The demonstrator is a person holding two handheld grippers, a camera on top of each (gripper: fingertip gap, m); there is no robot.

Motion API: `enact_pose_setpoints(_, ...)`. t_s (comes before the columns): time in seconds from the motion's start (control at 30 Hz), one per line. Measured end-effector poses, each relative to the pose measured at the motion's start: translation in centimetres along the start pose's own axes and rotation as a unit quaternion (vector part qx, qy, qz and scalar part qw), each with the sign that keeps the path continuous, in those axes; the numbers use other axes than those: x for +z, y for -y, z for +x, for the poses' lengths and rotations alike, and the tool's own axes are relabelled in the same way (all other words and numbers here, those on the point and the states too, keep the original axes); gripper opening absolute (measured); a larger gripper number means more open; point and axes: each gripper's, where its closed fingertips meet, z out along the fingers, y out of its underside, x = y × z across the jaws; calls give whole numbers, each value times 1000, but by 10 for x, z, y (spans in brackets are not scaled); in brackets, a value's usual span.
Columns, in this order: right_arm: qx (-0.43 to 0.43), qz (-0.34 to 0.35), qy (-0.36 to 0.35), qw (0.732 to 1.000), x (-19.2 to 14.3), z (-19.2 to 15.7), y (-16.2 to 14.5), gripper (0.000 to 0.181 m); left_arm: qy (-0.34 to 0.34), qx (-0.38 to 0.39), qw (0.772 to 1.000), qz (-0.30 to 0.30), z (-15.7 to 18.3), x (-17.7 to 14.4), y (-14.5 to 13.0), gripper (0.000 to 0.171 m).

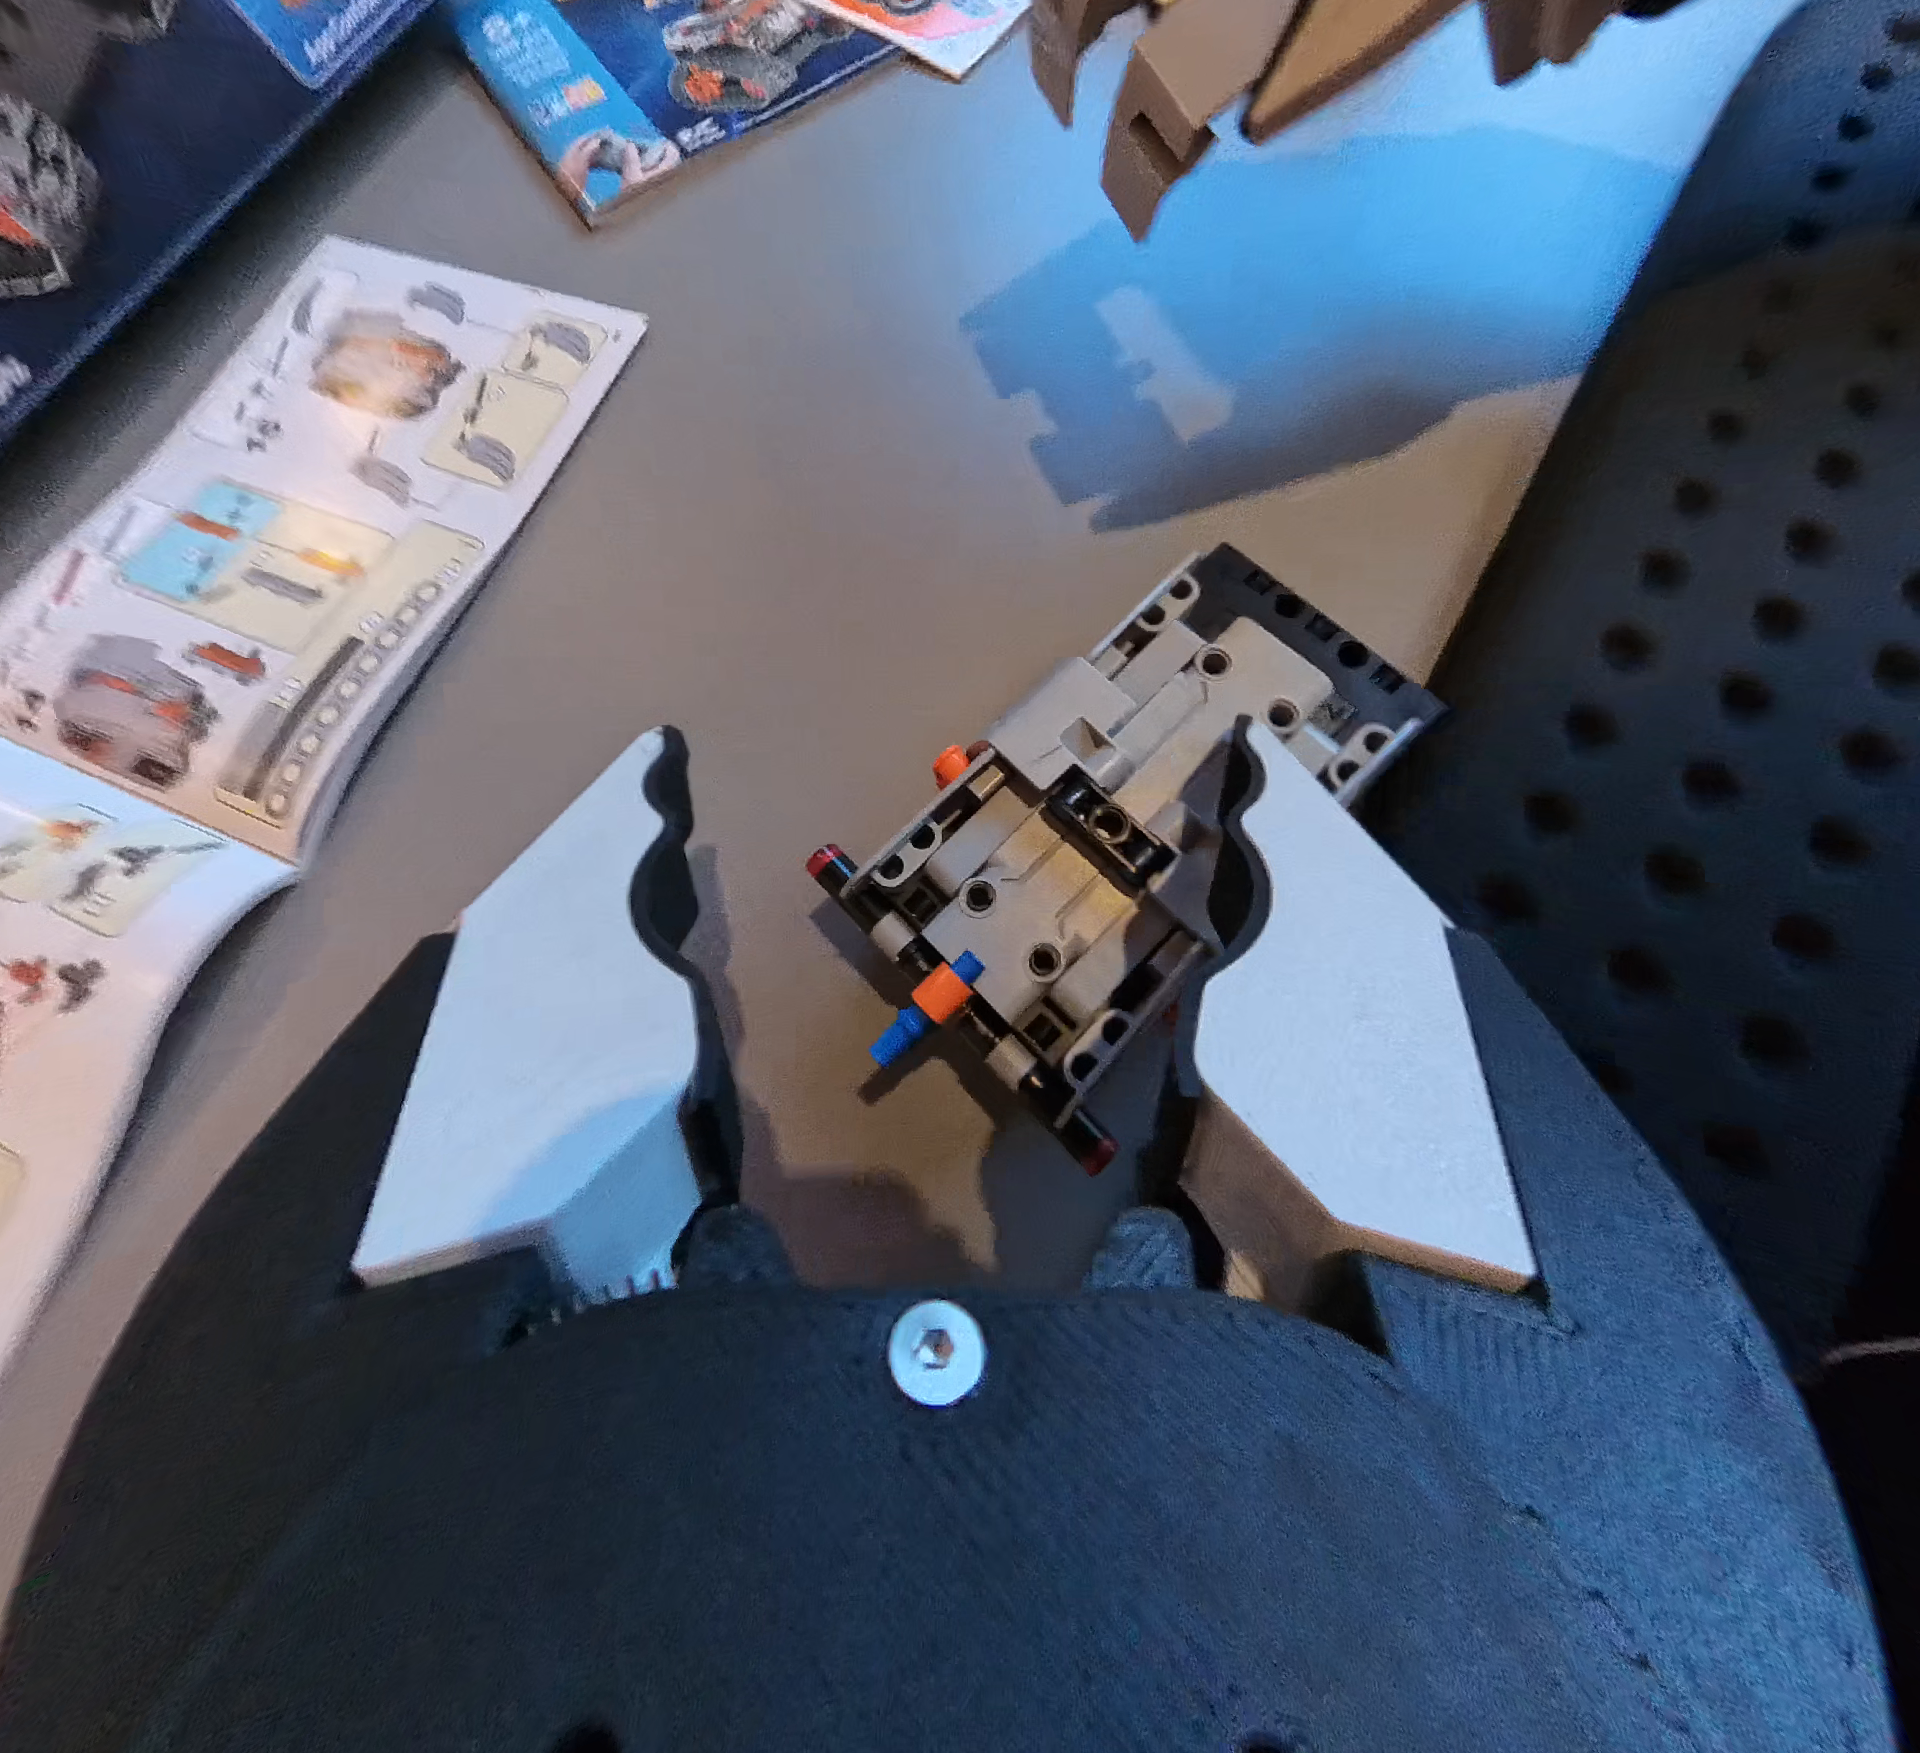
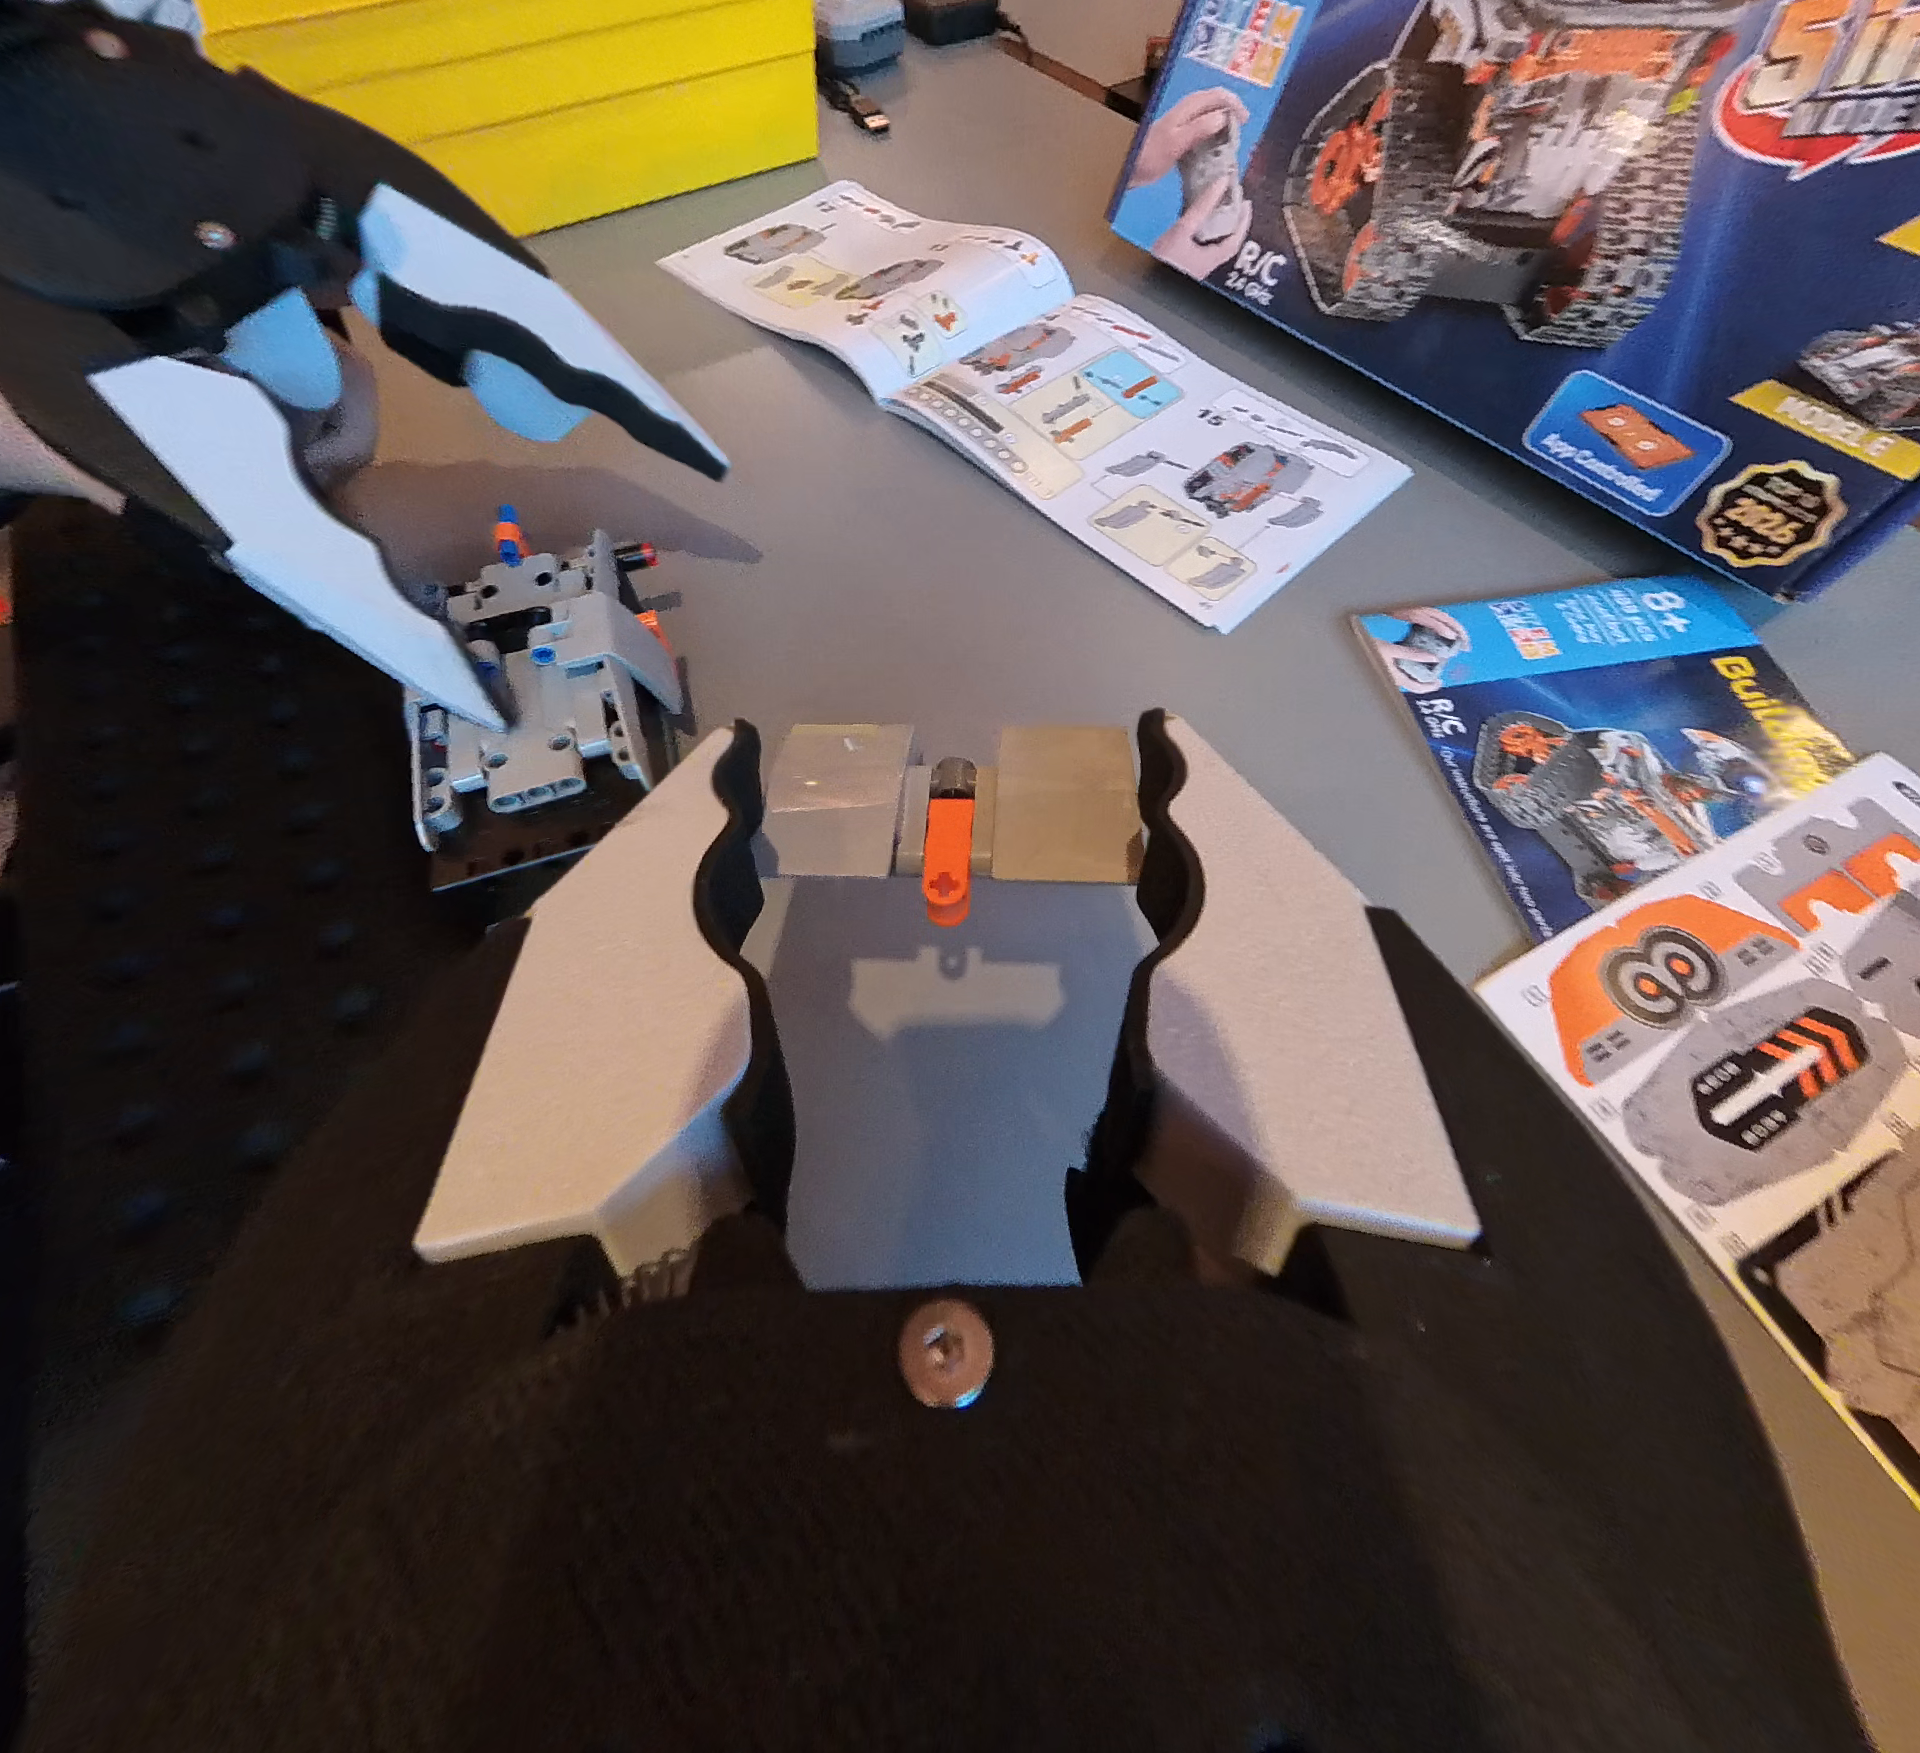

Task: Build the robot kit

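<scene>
A grey and black brick assembly (image 1: 1091, 851) with orange and blue pins lies on the grey table at the edge of a black perforated mat (image 1: 1714, 664). My left gripper (image 1: 956, 747) is open and hangs over it, and its right fingertip (image 1: 1247, 747) rests on the assembly. In the right wrist view the assembly (image 2: 551, 716) sits under the left gripper (image 2: 608, 591). My right gripper (image 2: 945, 732) is shut on a grey brick part with an orange pin (image 2: 945, 820) and holds it above the table. It shows at the top of the left wrist view (image 1: 1195, 72).
An open instruction booklet (image 2: 1039, 394), a big blue box (image 2: 1558, 176), a small blue booklet (image 2: 1590, 747) and a sticker sheet (image 2: 1714, 1028) lie on the table. A yellow bin (image 2: 520, 30), a grey device (image 2: 857, 25) and a cable plug (image 2: 868, 111) stand at the back.
</scene>
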Motion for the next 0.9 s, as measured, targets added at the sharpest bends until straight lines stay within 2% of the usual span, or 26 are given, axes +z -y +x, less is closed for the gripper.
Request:
enact_pose_setpoints(0.1, 7, 19, -14, 1000, -6, 7, 0, 72, -17, 39, 999, 7, 3, -6, 3, 103)
enact_pose_setpoints(0.23, 23, 36, 0, 999, -9, 6, 2, 72, -76, 64, 995, 23, 16, -10, 12, 104)
enact_pose_setpoints(0.3, 15, 34, 0, 999, -9, 7, 2, 72, -81, 73, 994, 4, 15, -5, 5, 105)
enact_pose_setpoints(0.37, 10, 32, -2, 999, -9, 8, 2, 72, -100, 74, 992, 9, 20, -1, 5, 92)
enact_pose_setpoints(0.4, 12, 31, 1, 999, -9, 7, 1, 72, -114, 75, 991, 1, 24, 0, 2, 80)
enact_pose_setpoints(0.57, 14, 28, 2, 1000, -7, 7, 1, 72, -151, 48, 987, -24, 27, -1, -3, 80)
enact_pose_setpoints(0.6, 13, 25, 2, 1000, -6, 7, 0, 68, -159, 43, 986, -23, 27, -4, -3, 85)
enact_pose_setpoints(0.63, 5, 22, 13, 1000, -8, 4, -1, 21, -174, 32, 984, -18, 28, -7, 0, 91)
enact_pose_setpoints(0.67, 2, 32, 28, 999, -9, 0, 2, 8, -192, 20, 981, -8, 31, -11, 3, 93)
enact_pose_setpoints(0.7, 10, 42, 31, 999, -10, -1, 5, 11, -203, 14, 979, -1, 32, -14, 5, 95)
enact_pose_setpoints(0.73, 23, 57, 19, 998, -11, 4, 9, 22, -204, 19, 979, -5, 32, -14, 2, 95)
enact_pose_setpoints(0.8, 34, 77, 26, 996, -14, 4, 14, 22, -184, 45, 981, -42, 31, -8, -13, 100)
enact_pose_setpoints(0.9, 67, 22, 51, 996, -8, 1, -7, 24, -183, 54, 980, -56, 37, -1, -25, 93)
